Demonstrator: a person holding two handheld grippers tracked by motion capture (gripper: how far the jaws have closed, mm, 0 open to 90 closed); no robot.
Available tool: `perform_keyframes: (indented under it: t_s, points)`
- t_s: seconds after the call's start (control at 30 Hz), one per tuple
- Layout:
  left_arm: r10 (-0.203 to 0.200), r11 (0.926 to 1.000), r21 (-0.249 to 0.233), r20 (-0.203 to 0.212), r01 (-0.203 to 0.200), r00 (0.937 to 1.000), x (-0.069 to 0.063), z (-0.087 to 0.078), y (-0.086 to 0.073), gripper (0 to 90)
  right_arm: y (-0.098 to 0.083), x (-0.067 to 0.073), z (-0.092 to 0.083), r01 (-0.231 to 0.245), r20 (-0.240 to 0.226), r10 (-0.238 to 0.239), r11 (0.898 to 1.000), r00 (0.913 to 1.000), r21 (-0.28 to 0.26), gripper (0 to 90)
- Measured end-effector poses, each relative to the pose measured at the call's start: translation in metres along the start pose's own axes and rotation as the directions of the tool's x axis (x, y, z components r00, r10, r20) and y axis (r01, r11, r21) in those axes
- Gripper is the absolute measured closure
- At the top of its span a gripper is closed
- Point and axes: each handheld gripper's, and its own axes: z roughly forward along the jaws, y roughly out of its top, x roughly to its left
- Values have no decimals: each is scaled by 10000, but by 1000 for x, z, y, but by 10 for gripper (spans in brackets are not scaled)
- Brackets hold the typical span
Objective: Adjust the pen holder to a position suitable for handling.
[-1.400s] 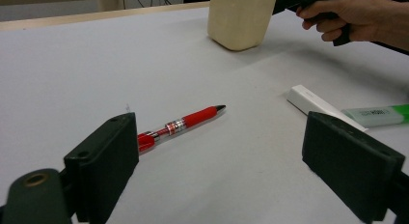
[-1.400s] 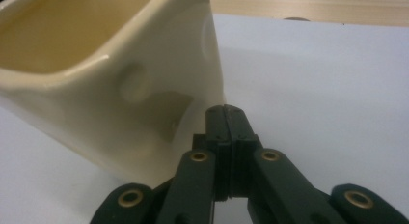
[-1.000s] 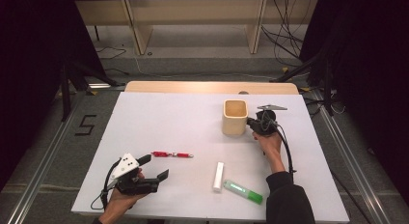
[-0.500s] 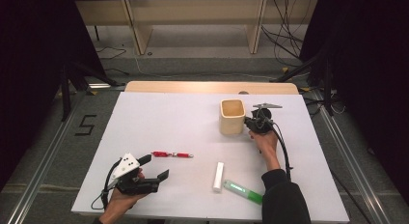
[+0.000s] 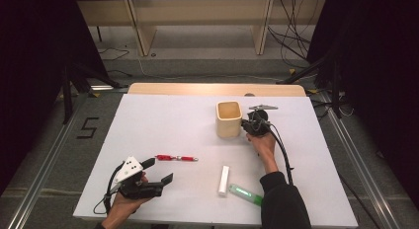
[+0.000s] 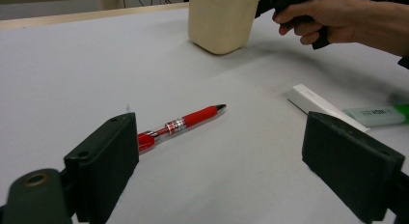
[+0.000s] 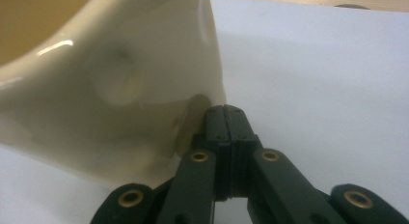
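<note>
A cream square cup [image 5: 229, 119] stands upright at the back right of the white table [image 5: 163, 120]. My right gripper [image 5: 250, 124] is shut, and its closed tips [image 7: 225, 110] press against the cup's [image 7: 120, 79] right wall low down, holding nothing. At the front left my left gripper [image 5: 160, 171] lies low over the table, open and empty. In the left gripper view, a red pen [image 6: 185, 122] lies just beyond the wide-apart jaws of my left gripper [image 6: 226, 161]. The same pen [image 5: 176, 158] lies flat in the high view.
A white block [image 5: 224, 180] and a green highlighter [image 5: 245, 193] lie near the front edge, between the two hands. The right gripper's cable runs back along the forearm. A wooden strip [image 5: 217, 89] borders the table's far edge.
My right gripper has moved left against the cup's side, and the cup has slid a little to the left with it. The left gripper has stayed put.
</note>
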Motion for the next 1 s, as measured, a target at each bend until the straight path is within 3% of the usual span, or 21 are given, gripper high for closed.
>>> perform_keyframes:
  t_s: [0.63, 0.93, 1.0]
  points:
    - [3, 10000, -80, 34, -3, 10000, 0, -1, 1, 125, 7, 32, 14, 371, -154, -367, 9990, 9992, 256, 900]
    - [21, 10000, -35, -29, -21, 10000, 1, -1, 1, 125, 7, 34, 15, 245, -330, -239, 9995, 9992, 203, 900]
    - [68, 10000, -13, -92, -68, 9999, 2, -2, 1, 125, 8, 33, 12, 201, -294, -198, 9998, 9994, 95, 830]
